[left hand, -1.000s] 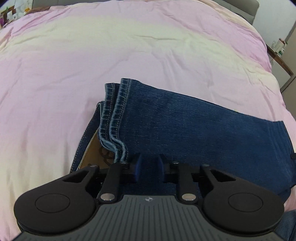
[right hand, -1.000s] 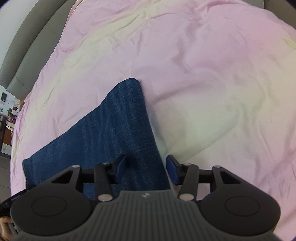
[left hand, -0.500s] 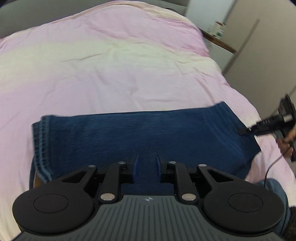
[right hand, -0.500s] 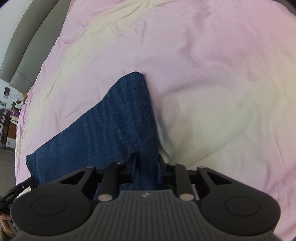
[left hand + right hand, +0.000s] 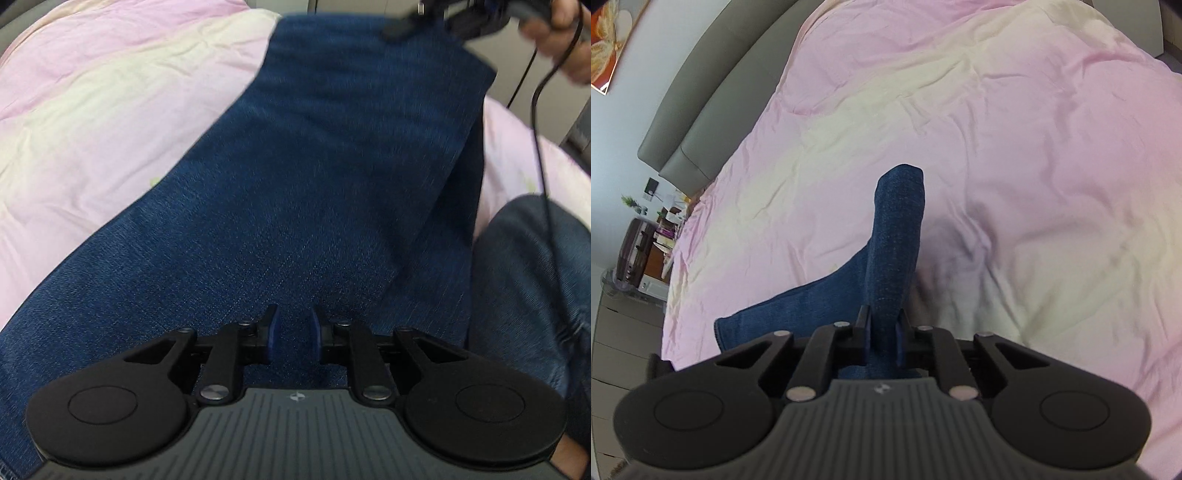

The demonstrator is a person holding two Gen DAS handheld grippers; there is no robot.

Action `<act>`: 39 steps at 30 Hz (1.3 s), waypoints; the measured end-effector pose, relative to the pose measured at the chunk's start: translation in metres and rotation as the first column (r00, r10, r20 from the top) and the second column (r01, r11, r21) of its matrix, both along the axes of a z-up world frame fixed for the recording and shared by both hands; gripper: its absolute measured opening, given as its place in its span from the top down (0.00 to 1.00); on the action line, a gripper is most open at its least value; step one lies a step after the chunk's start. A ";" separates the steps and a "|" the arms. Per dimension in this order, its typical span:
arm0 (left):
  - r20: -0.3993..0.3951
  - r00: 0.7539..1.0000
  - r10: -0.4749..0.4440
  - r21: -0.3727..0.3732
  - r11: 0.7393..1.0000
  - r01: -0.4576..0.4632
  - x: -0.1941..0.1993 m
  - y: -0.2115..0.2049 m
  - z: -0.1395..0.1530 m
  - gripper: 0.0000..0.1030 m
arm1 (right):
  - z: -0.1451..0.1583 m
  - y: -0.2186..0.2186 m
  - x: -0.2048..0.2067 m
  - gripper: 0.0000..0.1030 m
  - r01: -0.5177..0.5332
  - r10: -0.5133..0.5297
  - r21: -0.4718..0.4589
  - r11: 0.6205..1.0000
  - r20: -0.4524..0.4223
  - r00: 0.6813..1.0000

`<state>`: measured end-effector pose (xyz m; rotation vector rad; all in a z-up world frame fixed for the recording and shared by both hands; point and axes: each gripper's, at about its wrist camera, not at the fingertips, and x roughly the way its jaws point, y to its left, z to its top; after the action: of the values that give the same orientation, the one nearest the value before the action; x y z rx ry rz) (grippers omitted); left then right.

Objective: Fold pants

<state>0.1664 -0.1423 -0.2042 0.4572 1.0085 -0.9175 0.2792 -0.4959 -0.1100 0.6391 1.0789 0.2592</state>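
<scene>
Pants: the folded dark blue denim pants [image 5: 314, 192] hang stretched between the two claws, lifted above the bed.
Left claw: the left claw [image 5: 293, 334] is closed on the denim; the cloth fills the narrow gap between its blue pads [image 5: 272, 332] and spreads ahead of it and to both sides, running up and away to the far edge.
Right claw: the right claw [image 5: 882, 332] is clamped on an edge of the same pants [image 5: 897, 236]; a narrow band of denim stands up straight ahead from between its fingers, and a wider flap drops off to its left.
Far end, left view: the right claw [image 5: 436, 16] appears at the top right, at the far edge of the cloth, blurred.
Bed: a pink and pale yellow crumpled duvet [image 5: 1015, 147] lies beyond and below both claws.
Headboard: a grey padded headboard [image 5: 713, 99] stands far left of the right claw.
</scene>
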 end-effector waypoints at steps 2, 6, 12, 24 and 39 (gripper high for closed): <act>-0.009 1.000 0.012 0.011 1.000 -0.012 -0.001 -0.002 -0.005 0.79 | 0.006 0.004 -0.001 0.93 0.012 -0.012 0.050 0.999 0.006 1.000; 0.000 0.999 0.044 0.014 0.999 -0.044 -0.007 0.002 0.004 0.79 | 0.024 0.027 -0.001 0.94 -0.004 0.001 0.098 0.995 0.027 1.000; 0.057 0.977 0.205 -0.091 0.976 -0.199 -0.026 0.067 0.054 0.79 | 0.072 0.084 0.003 0.94 -0.071 0.062 0.102 0.992 0.089 0.994; -0.079 0.735 0.673 -0.216 0.708 -0.672 -0.047 0.274 0.080 0.79 | 0.078 0.295 0.016 0.94 -0.289 0.281 0.093 0.953 0.082 0.956; -0.193 0.606 0.772 -0.314 0.537 -0.783 -0.052 0.325 0.071 0.73 | -0.072 0.444 0.040 0.88 -0.230 0.244 0.100 0.968 -0.164 0.956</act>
<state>0.1147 0.1831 -0.1330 -0.3510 0.8986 -0.2585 0.3188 -0.0517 -0.1818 0.6118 1.3226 0.4626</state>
